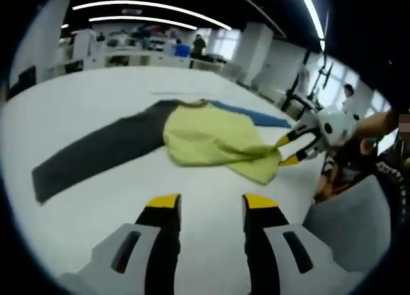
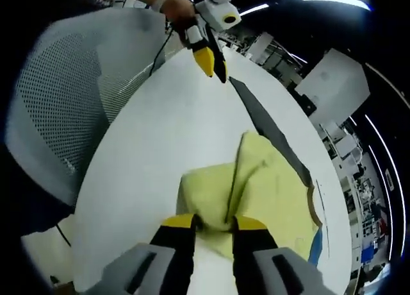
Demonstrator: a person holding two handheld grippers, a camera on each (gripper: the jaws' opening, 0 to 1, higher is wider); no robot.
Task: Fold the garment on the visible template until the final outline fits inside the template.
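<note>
A yellow garment point(image 1: 211, 138) lies crumpled on the white table point(image 1: 77, 96). Its dark grey sleeve point(image 1: 96, 154) is stretched out to the left and its blue sleeve point(image 1: 256, 115) lies behind it. My right gripper point(image 1: 287, 151) comes in from the right and pinches the garment's near corner. In the right gripper view, that gripper point(image 2: 214, 222) is shut on a bunched ridge of yellow cloth point(image 2: 269, 186). My left gripper point(image 1: 211, 202) hovers open over bare table in front of the garment, holding nothing. It also appears far off as the left gripper point(image 2: 211, 61), beside the grey sleeve's point(image 2: 269, 125) end.
A thin line point(image 1: 179, 93) is marked on the table behind the garment. A grey mesh chair point(image 2: 70, 90) stands against the table's edge, and a chair back point(image 1: 349, 224) sits near the right gripper. Desks and people fill the far room.
</note>
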